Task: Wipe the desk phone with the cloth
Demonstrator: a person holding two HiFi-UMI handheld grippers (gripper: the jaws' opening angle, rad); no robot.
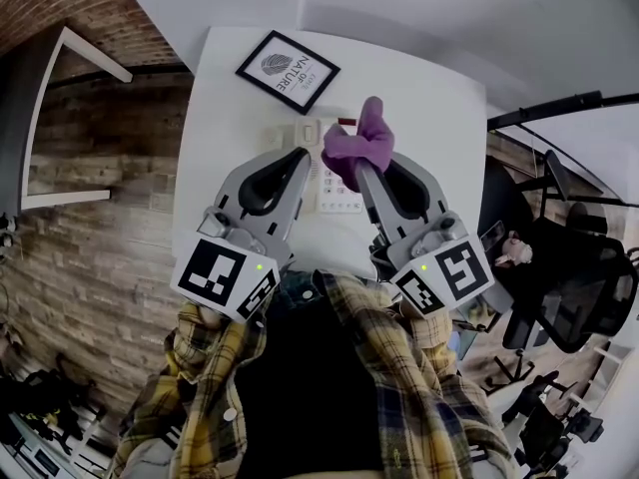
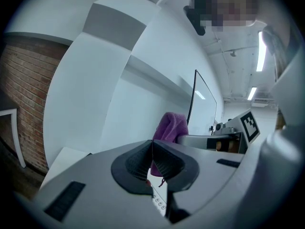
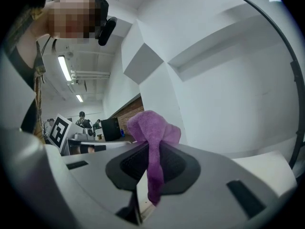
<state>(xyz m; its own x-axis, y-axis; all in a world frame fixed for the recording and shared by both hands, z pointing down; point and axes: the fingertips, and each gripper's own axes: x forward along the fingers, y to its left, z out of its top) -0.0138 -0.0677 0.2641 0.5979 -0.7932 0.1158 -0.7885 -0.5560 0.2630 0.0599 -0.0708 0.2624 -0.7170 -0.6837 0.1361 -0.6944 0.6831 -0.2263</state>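
Note:
The white desk phone (image 1: 336,196) lies mid-desk in the head view, mostly covered by both grippers; a strip of its keys (image 2: 159,202) shows under the left jaws. A purple cloth (image 1: 360,145) stands bunched above the phone, pinched in my right gripper (image 1: 360,171). In the right gripper view the cloth (image 3: 151,136) sticks up past the tips and hangs down between the shut jaws. My left gripper (image 1: 303,154) sits just left of the cloth over the phone, its jaws (image 2: 152,143) pressed together with nothing in them. The cloth (image 2: 169,127) shows just beyond them.
A black-framed print (image 1: 288,71) lies at the back of the white desk (image 1: 225,128). A brick wall (image 1: 95,218) runs along the left. Black office chairs (image 1: 564,272) and a black arm (image 1: 547,110) stand to the right.

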